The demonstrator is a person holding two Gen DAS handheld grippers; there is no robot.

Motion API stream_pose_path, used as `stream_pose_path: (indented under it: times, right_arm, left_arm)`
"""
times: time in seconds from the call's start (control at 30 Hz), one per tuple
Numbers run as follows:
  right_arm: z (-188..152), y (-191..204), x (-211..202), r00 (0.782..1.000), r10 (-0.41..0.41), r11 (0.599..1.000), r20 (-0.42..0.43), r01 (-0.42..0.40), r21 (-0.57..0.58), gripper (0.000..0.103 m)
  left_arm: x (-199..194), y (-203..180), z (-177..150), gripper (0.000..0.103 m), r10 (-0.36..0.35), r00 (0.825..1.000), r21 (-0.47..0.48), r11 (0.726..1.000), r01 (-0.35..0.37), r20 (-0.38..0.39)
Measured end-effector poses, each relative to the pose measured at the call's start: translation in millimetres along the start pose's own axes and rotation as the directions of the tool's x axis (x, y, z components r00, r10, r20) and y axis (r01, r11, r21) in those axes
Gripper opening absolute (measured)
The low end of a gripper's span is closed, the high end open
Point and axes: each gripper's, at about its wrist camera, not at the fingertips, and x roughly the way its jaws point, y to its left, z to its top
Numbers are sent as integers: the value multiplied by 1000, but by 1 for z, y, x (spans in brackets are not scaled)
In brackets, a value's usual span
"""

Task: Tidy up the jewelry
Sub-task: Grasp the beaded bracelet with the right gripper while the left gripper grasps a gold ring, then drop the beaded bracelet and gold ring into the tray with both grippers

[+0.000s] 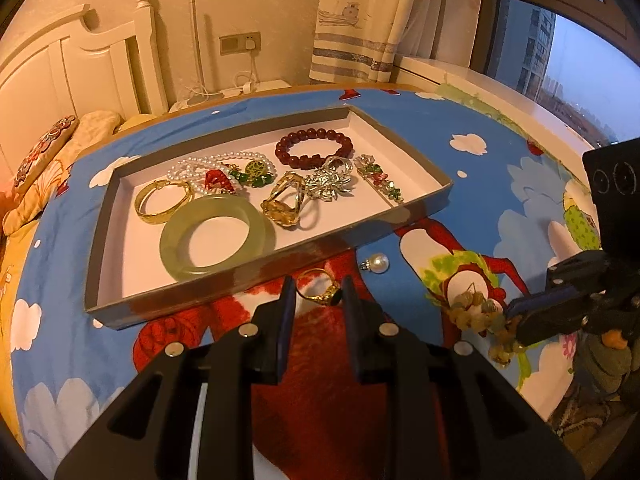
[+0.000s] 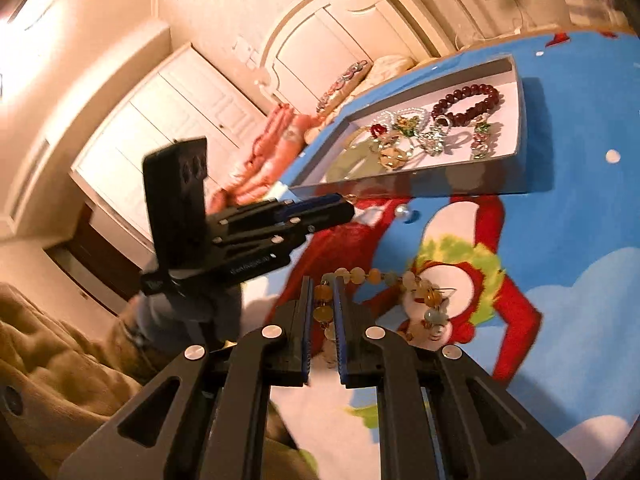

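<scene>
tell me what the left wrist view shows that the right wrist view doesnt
Only the left wrist view: the left gripper closed on a gold ring, and a window.
Only the right wrist view: white cupboard doors, and the right gripper's pads pinching the bead bracelet.
Both: the tray of jewelry, the loose pearl, the cartoon cloth.

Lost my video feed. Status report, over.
Left gripper shut on gold ring. Right gripper shut on beaded bracelet. Tray ahead, pearl loose beside it.
</scene>
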Motion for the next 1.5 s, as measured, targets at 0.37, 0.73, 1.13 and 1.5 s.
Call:
stream_pose_path:
  times: [0.37,0.73,1.13,1.5]
  right_arm:
    - [14,16,-10,999,23,999,47,-22,-27,11]
    - [36,29,-16,996,7,997,93,1,-83,11]
    - [80,32,-18,979,-60,990,193,83,-113,11]
    - [115,15,-7,945,-184,972,271,216,-95,11]
  left_arm:
    - [-10,4,2,23,11,1000,-6,1000,-11,16]
    - [-18,14,12,23,38,999,-15,999,-37,26]
    - [-19,35,34,23,67,996,-17,998,-66,53]
    - [-5,58,52,23,105,993,-36,994,-103,57]
